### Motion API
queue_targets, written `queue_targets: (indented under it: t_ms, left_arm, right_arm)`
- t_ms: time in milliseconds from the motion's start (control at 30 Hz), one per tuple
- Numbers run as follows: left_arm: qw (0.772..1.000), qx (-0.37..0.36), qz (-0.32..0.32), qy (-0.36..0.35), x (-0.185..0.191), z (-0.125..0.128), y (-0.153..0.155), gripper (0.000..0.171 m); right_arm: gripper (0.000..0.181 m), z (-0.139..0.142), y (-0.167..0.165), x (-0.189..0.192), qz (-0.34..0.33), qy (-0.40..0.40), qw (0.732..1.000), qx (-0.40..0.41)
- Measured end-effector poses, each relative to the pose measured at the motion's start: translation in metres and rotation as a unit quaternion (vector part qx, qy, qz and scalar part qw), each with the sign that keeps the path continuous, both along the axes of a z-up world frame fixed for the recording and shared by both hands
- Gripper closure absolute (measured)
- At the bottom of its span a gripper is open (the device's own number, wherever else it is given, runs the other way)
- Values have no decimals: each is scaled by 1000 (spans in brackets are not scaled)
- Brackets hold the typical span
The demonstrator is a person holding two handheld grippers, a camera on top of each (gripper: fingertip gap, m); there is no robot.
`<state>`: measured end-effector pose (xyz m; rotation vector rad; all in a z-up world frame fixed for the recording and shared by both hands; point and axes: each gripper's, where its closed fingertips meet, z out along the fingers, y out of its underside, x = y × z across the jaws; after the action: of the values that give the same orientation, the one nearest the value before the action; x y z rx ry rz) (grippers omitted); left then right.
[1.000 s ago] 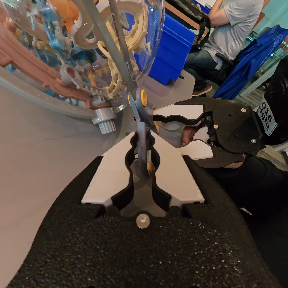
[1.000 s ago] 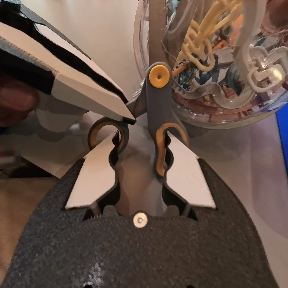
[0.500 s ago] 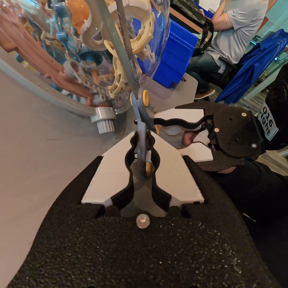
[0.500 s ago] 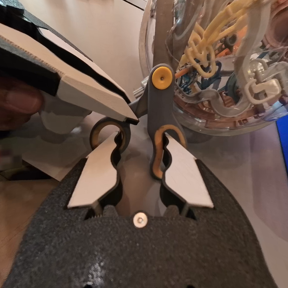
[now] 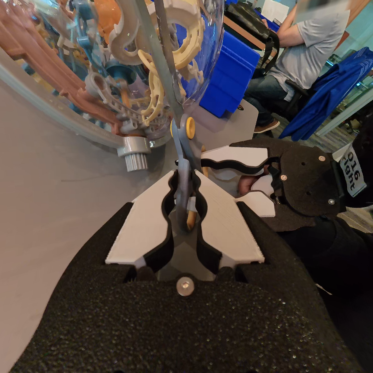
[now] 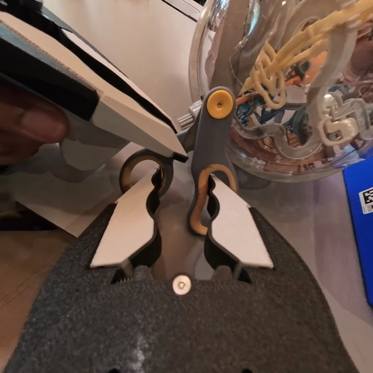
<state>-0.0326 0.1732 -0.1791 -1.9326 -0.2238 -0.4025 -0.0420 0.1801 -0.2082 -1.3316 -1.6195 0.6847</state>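
Note:
Grey scissors with a yellow pivot (image 5: 189, 125) stand blades-up against a clear plastic globe (image 5: 101, 70) full of coloured maze tracks. My left gripper (image 5: 184, 173) is shut on the scissors' handle shank just below the pivot. In the right wrist view it comes in from the upper left (image 6: 177, 156) and pinches the scissors (image 6: 214, 131). My right gripper (image 6: 184, 174) is open, with one fingertip inside each yellow-lined handle loop. It also shows in the left wrist view (image 5: 220, 177). The blade tips are hidden above the frame, in front of the globe (image 6: 302, 101).
The grey table (image 5: 50, 201) carries the globe and a blue bin (image 5: 228, 80). A blue box with a code label (image 6: 359, 201) lies at the right. A seated person (image 5: 302, 40) and a blue cloth (image 5: 333, 90) are beyond the table. The table edge and the floor show at the left (image 6: 30, 252). Left and right tips are no more than a few centimetres apart.
Both grippers and the scissors have shifted slightly relative to the globe. The blue box has come into the right wrist view's edge. Neither grip has changed.

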Motion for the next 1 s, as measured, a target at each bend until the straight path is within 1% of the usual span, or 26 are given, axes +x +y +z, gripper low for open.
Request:
queue_targets:
  t_ms: [200, 333, 400, 500, 667, 800, 867, 1000]
  left_arm:
    - [1000, -1, 2, -2, -1, 0, 0, 162]
    - [1000, -3, 3, 13, 0, -1, 0, 162]
    - [1000, -1, -1, 0, -1, 0, -1, 162]
    - [1000, -3, 8, 13, -2, -1, 0, 162]
    - [999, 7, 7, 36, 1, 3, 0, 162]
    - [1000, 19, 10, 10, -1, 7, -1, 163]
    - [1000, 28, 12, -5, -2, 9, -1, 162]
    - [999, 38, 10, -23, -3, 12, -1, 162]
  right_arm:
    - [142, 0, -1, -1, 11, 1, 1000, 8]
    - [141, -1, -3, -1, 23, -3, 1000, 1]
    - [139, -1, -2, -2, 20, -3, 999, -28]
    - [133, -1, 0, -3, 7, 4, 997, -71]
    - [128, 2, 1, 1, 5, 28, 997, -71]
    - [125, 5, 2, 1, -1, 38, 996, -80]
    - [123, 3, 0, 0, -8, 30, 997, -68]
    - [121, 7, 1, 0, -9, 40, 999, -12]
